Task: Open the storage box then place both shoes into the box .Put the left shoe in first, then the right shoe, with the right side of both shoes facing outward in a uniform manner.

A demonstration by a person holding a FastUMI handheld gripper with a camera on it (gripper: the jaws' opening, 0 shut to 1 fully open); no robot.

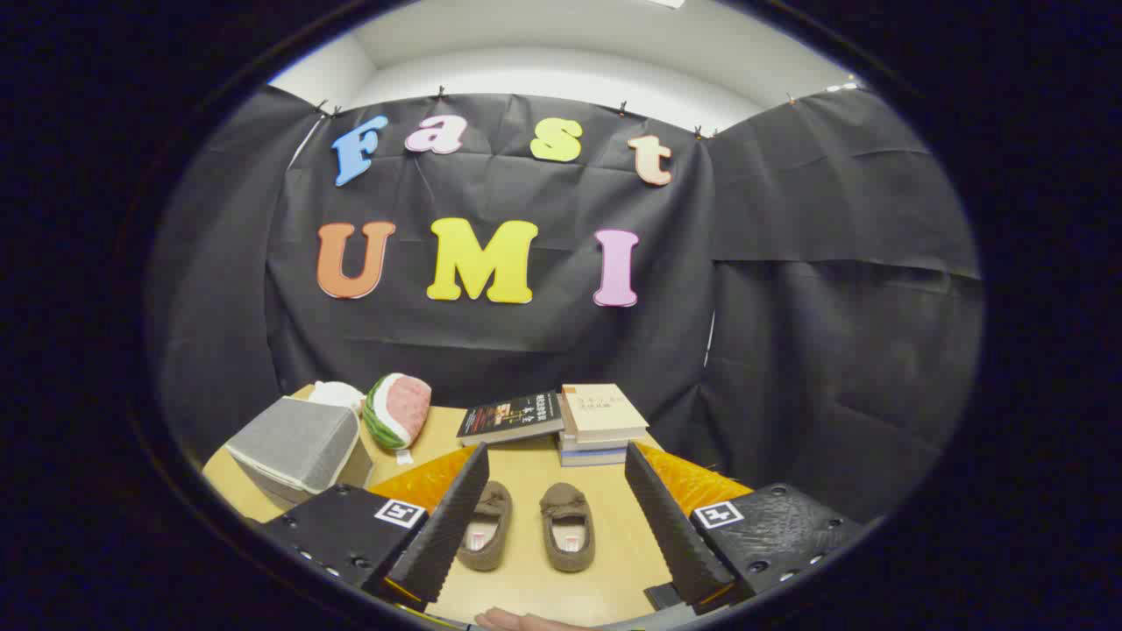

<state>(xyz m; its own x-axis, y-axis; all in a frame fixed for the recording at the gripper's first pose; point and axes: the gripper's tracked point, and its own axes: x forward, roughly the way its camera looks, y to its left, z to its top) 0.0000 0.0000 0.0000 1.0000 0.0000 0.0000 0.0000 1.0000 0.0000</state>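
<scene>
Gripper [561, 517] fingers spread wide, holding nothing, hovering over the wooden table [526, 587]. Between the fingers: two brown shoes side by side, left-hand shoe [484, 526] nearly against the left finger, right-hand shoe [568, 526] with open table between it and the right finger. Beyond the left finger: grey fabric storage box [298, 447], closed, near the table edge, watermelon plush [396, 409] just beside it. Beyond the shoes: dark book [513, 416] and a book stack [603, 425]; cover writing too small to read.

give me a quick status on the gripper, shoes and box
Gripper open, holding nothing. Both shoes on table between fingers. Storage box closed, beyond left finger. Nothing blocking.
</scene>
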